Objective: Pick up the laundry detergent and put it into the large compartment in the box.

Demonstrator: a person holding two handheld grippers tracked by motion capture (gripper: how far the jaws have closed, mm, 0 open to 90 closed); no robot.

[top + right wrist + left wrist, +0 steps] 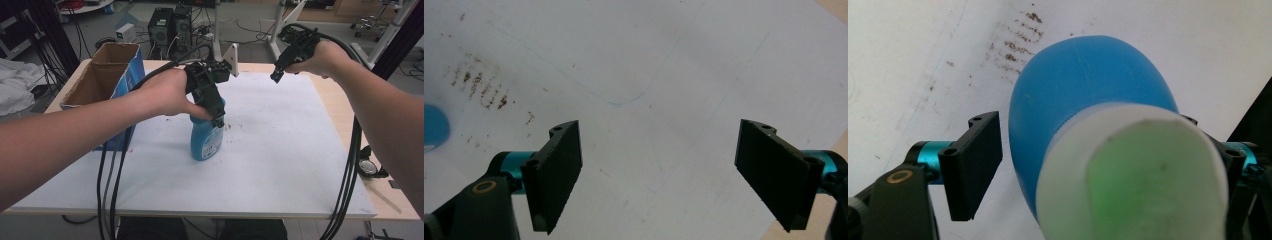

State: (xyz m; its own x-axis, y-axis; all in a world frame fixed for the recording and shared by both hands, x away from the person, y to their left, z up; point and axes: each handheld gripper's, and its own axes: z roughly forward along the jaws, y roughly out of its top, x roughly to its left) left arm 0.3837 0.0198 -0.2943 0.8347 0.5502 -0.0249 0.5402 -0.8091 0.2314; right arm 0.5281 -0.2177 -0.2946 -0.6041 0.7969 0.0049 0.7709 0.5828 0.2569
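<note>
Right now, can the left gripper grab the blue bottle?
Probably yes. The left gripper already has its jaws around the blue bottle, at the white cap, with a small gap beside one jaw and nothing between.

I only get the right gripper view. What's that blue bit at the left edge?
Observer: A blue bottle, standing upright on the white table.
Operator: Is the other gripper holding it?
Observer: The left gripper sits over its top, jaws either side of the white cap. One pad stands apart from the bottle, and the other is hidden behind the cap.
Operator: Anything else on the table?
Observer: An open cardboard box at the far left corner.
</note>
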